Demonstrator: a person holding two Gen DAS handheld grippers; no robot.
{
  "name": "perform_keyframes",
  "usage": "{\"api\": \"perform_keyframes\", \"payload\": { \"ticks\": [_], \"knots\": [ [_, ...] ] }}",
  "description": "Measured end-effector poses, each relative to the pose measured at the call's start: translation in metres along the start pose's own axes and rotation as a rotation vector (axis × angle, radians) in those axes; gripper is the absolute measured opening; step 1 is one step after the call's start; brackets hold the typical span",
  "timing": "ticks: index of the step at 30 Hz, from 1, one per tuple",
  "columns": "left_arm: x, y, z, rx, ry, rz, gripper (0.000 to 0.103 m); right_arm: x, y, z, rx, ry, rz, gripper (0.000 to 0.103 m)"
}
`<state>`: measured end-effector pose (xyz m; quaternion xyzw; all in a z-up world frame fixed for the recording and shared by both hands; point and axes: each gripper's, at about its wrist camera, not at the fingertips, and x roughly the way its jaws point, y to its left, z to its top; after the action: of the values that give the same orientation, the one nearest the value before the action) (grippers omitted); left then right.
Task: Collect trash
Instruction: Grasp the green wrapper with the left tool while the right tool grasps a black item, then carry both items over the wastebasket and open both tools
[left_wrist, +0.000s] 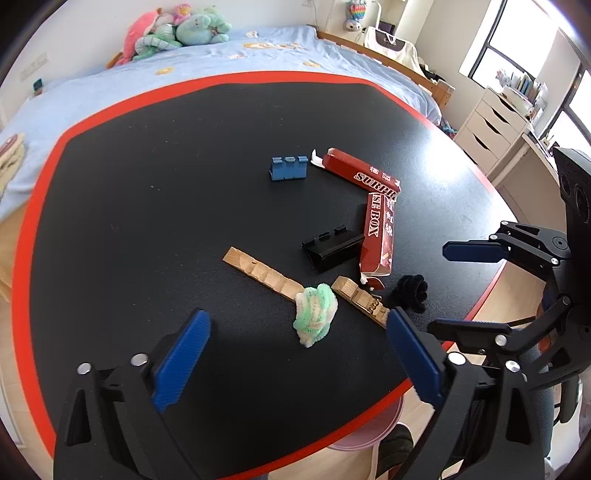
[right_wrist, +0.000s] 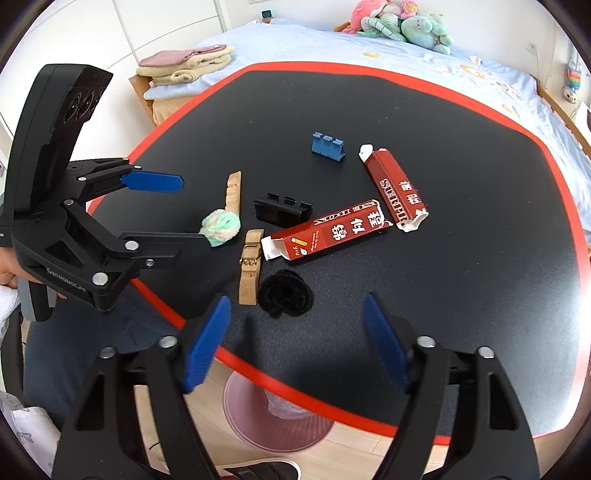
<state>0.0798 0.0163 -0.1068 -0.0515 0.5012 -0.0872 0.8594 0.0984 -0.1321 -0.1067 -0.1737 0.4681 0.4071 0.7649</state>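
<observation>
The left gripper (left_wrist: 295, 343) hangs over the near edge of the black table (left_wrist: 147, 184), jaws spread wide and holding nothing; the green-and-white fuzzy wad (left_wrist: 315, 317) lies on the table between and just beyond its blue pads. The right gripper (right_wrist: 297, 336) is likewise open and empty, with the black fuzzy wad (right_wrist: 285, 292) just ahead of its tips. Beside that wad lies a wooden clothespin (right_wrist: 250, 266), and a second wooden clothespin piece (left_wrist: 260, 272) lies with one end under the green wad. Past them sit a black binder clip (right_wrist: 282, 212) and a torn red carton printed "SURPRISE BOX", split into two pieces (right_wrist: 328, 234) (right_wrist: 397, 190), their ripped white ends touching. Farthest out stands a blue binder clip (right_wrist: 327, 147). A pink round bin (right_wrist: 275, 413) is on the floor under the table's edge.
</observation>
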Motion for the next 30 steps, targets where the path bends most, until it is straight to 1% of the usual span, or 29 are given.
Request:
{"api": "perform_keyframes", "payload": {
  "ticks": [1, 4, 6, 7, 9, 10, 11, 12, 13, 15, 16, 18, 24, 30],
  "knots": [
    [0.002, 0.0, 0.0, 0.002, 0.006, -0.001, 0.082, 0.002, 0.0, 0.001, 0.001, 0.001, 0.003, 0.069],
    [0.006, -0.001, -0.001, 0.008, 0.011, -0.004, 0.074, 0.006, 0.0, 0.004, 0.001, 0.003, 0.011, 0.06],
    [0.008, -0.003, -0.001, 0.012, 0.013, -0.002, 0.067, 0.009, 0.0, 0.005, 0.0, 0.004, 0.013, 0.051],
    [0.009, -0.003, -0.002, 0.012, 0.014, -0.004, 0.065, 0.01, 0.0, 0.005, -0.001, 0.006, 0.014, 0.049],
    [0.01, -0.004, -0.002, 0.016, 0.009, 0.002, 0.061, 0.012, 0.0, 0.005, -0.002, 0.012, 0.012, 0.042],
    [0.009, -0.004, -0.002, 0.015, 0.007, 0.002, 0.061, 0.014, 0.0, 0.006, -0.001, 0.013, 0.013, 0.04],
    [0.009, -0.004, -0.002, 0.014, 0.005, 0.004, 0.057, 0.015, 0.0, 0.006, 0.0, 0.015, 0.014, 0.038],
    [0.009, -0.004, -0.001, 0.014, 0.004, 0.008, 0.048, 0.015, -0.001, 0.005, -0.001, 0.014, 0.015, 0.034],
    [0.009, -0.004, -0.001, 0.016, 0.005, 0.013, 0.045, 0.015, -0.001, 0.004, -0.002, 0.011, 0.014, 0.033],
    [0.009, -0.006, -0.001, 0.017, 0.006, 0.012, 0.035, 0.015, -0.001, 0.003, -0.001, 0.01, 0.018, 0.029],
    [0.009, -0.007, -0.001, 0.02, 0.008, 0.012, 0.032, 0.015, -0.001, 0.003, -0.001, 0.01, 0.018, 0.028],
    [0.01, -0.008, -0.001, 0.022, 0.013, 0.013, 0.02, 0.016, 0.0, 0.003, -0.002, 0.01, 0.017, 0.026],
    [0.006, -0.008, -0.001, 0.012, 0.012, 0.009, 0.018, 0.011, -0.001, 0.002, 0.007, 0.0, 0.012, 0.025],
    [-0.011, -0.01, -0.003, 0.015, -0.013, 0.005, 0.018, -0.007, -0.002, -0.003, 0.02, -0.024, 0.006, 0.024]
  ]
}}
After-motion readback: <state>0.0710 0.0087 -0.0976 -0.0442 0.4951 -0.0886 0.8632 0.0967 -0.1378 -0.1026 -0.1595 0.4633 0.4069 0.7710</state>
